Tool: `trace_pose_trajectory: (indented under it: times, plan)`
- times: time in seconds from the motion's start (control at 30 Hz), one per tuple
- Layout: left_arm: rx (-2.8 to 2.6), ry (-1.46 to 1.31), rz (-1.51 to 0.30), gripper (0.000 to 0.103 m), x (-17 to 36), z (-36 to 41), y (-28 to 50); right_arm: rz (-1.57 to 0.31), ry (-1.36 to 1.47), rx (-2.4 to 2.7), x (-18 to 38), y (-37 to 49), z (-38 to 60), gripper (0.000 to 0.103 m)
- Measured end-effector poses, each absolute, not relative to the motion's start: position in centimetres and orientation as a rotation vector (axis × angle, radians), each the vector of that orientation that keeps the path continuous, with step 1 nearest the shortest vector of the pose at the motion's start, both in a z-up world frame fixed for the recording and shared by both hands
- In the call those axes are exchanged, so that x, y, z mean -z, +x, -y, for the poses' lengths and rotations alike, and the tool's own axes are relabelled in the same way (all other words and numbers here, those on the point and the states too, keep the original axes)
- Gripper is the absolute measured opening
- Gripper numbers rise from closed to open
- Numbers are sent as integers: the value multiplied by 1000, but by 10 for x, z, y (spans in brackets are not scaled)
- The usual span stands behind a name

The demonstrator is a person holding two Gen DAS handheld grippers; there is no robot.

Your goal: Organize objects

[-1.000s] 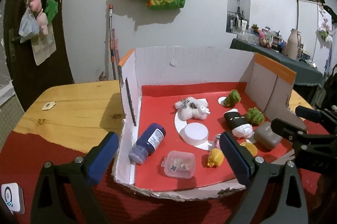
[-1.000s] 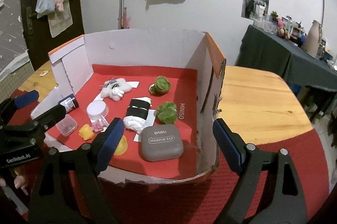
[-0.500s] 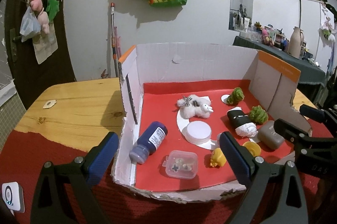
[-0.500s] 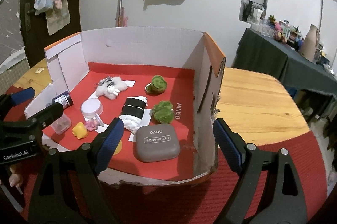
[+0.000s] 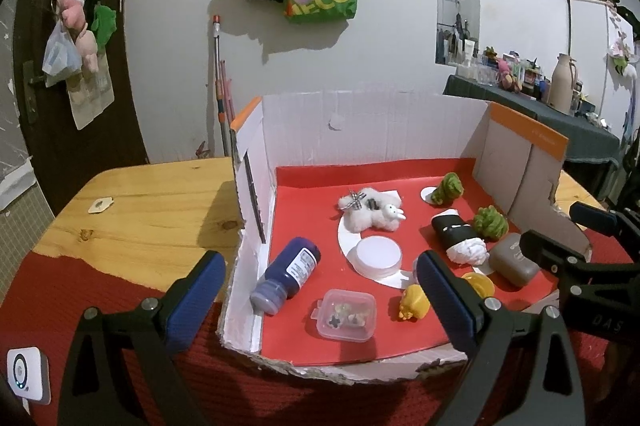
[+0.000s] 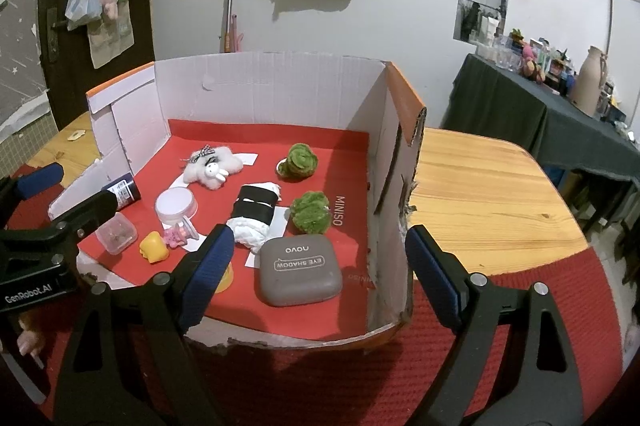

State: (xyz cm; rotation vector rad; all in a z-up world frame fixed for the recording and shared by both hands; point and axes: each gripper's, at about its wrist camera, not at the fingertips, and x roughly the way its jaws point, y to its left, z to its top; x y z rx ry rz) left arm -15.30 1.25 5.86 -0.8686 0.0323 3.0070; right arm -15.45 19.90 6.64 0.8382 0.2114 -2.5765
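- Cardboard box (image 5: 372, 130), red-lined, on wooden table (image 5: 152, 210): blue bottle (image 5: 289, 273) lying at left wall, grey eyeshadow case (image 6: 299, 270) front right.
- Left gripper (image 5: 316, 290) and right gripper (image 6: 316, 266) both spread wide, empty, before the box.

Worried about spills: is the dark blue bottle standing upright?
No, the dark blue bottle lies on its side on the cardboard box's red floor.

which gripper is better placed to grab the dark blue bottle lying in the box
Left. The dark blue bottle lies by the box's left wall, just ahead of the open left gripper. The right gripper is open over the grey eye shadow case.
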Motion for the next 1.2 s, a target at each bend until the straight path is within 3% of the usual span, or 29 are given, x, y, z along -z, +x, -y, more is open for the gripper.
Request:
trace_pose_trajectory:
  times: [0.7, 0.97, 1.2]
  plan:
    - [-3006, -875, -37, 101, -59, -13, -153, -206, 842, 2570, -67, -154, -201, 89]
    - [-3037, -843, -127, 101, -66, -20, -146, -178, 833, 2565, -78, -151, -207, 89]
    - [-3027, -851, -81, 102, -80, -17, -135, -201, 798, 2571, -92, -137, -209, 89]
